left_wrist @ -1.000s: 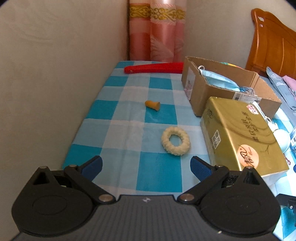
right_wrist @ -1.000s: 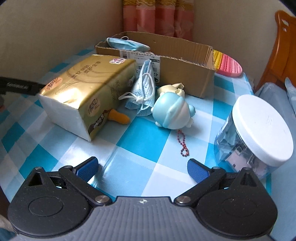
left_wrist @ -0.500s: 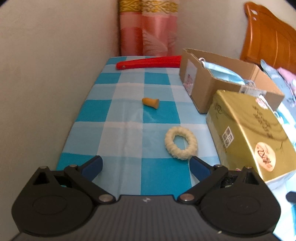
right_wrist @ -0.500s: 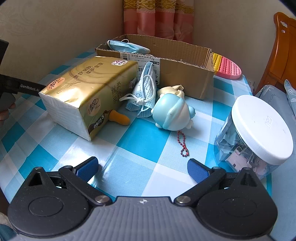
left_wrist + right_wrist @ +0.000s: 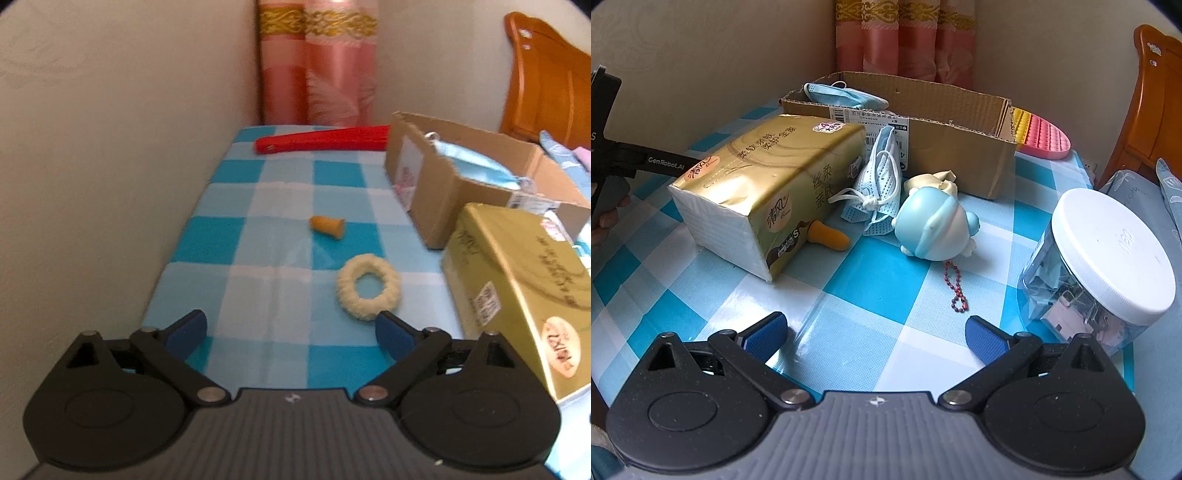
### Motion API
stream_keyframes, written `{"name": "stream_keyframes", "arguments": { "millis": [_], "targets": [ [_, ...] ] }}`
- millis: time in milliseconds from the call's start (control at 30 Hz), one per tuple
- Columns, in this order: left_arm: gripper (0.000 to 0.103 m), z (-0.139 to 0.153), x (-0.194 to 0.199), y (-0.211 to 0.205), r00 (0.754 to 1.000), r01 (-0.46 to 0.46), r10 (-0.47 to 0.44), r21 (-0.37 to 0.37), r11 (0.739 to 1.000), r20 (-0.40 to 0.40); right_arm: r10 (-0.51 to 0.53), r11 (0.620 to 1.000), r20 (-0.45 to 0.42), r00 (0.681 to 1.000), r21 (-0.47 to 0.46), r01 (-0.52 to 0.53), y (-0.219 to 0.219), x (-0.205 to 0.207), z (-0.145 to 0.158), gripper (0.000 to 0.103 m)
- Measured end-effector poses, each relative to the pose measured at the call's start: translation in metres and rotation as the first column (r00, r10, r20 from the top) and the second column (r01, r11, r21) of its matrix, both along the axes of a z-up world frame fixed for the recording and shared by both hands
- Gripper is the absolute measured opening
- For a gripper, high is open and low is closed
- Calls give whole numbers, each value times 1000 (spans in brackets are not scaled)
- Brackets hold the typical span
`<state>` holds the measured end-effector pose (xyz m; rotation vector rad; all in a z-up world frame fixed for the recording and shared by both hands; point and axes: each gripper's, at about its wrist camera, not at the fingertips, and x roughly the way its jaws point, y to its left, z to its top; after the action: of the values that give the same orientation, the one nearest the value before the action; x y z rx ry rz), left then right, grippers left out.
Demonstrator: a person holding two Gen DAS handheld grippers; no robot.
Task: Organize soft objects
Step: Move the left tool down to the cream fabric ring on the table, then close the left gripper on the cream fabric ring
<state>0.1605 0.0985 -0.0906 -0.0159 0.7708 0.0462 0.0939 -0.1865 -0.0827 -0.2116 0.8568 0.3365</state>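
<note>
Your left hand-held gripper [image 5: 291, 326] has edged closer and its jaws have just been closing slightly, still open and empty; the fluffy ring [image 5: 368, 291] lies on the bench [image 5: 258, 266] by its right finger. Right hand-held gripper [image 5: 875, 330] hangs open.

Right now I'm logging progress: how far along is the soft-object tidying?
Early. One face mask already lies in the cardboard box. Both the left gripper and right gripper are open and empty. The fluffy ring, second mask and blue plush remain out.

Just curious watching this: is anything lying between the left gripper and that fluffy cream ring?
Nothing visible. The left gripper is open over bare checkered cloth, and the fluffy ring lies just ahead, by its right fingertip.
</note>
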Motion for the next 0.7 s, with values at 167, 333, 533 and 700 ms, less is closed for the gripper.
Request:
{"name": "stream_keyframes", "arguments": {
  "millis": [167,333,533,700],
  "targets": [
    [71,2,3,-8,998,63,-62,-21,998,32,0,1000,0,1000,0,0,0,0,0,103],
    [61,2,7,-12,991,119,-117,-36,992,63,0,1000,1,1000,0,0,0,0,0,103],
    [54,5,14,-19,983,163,-159,-35,986,88,0,1000,5,1000,1,0,0,-1,0,103],
    [36,1,23,-22,977,197,-192,-46,979,96,0,1000,16,1000,4,0,0,-2,-1,103]
  ]
}}
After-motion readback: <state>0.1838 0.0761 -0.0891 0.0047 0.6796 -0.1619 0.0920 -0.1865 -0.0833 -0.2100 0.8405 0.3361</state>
